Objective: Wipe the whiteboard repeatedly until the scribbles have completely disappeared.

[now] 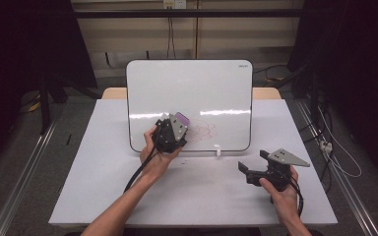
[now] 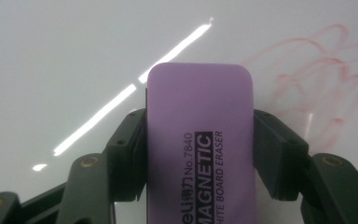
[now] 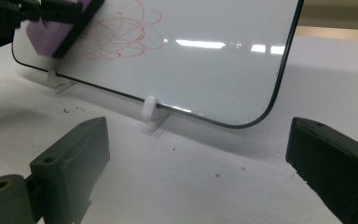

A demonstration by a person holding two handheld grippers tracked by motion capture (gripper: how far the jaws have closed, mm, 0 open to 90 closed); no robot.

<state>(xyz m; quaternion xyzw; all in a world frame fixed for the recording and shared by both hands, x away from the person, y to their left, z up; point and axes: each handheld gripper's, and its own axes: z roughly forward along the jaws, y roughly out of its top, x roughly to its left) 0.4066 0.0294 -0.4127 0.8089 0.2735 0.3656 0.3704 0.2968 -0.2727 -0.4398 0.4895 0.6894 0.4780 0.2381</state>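
While the purple eraser (image 2: 200,149) is clamped flat between the jaws of the left gripper (image 1: 173,129), the wiping of the red scribble (image 3: 121,30) from the whiteboard (image 1: 192,88) is judged to be the step in hand. The eraser is held against or just off the board face, to the left of the marks as the high view gives them; whether its felt side is pressed on the surface cannot be told. The scribble is seen largely intact, in faint loops low on the board, so little of the wiping is judged done. The board is propped upright on small white clips (image 3: 151,112) on the table (image 1: 78,196), tilted slightly back. The right gripper (image 1: 256,164) is held low over the table to the right of the board, its jaws wide apart and nothing between them. For the next move, the eraser would have to be carried sideways across the marks with steady, light pressure, since the propped board could be pushed back or tipped; steadying its edge with the free gripper may be called for.
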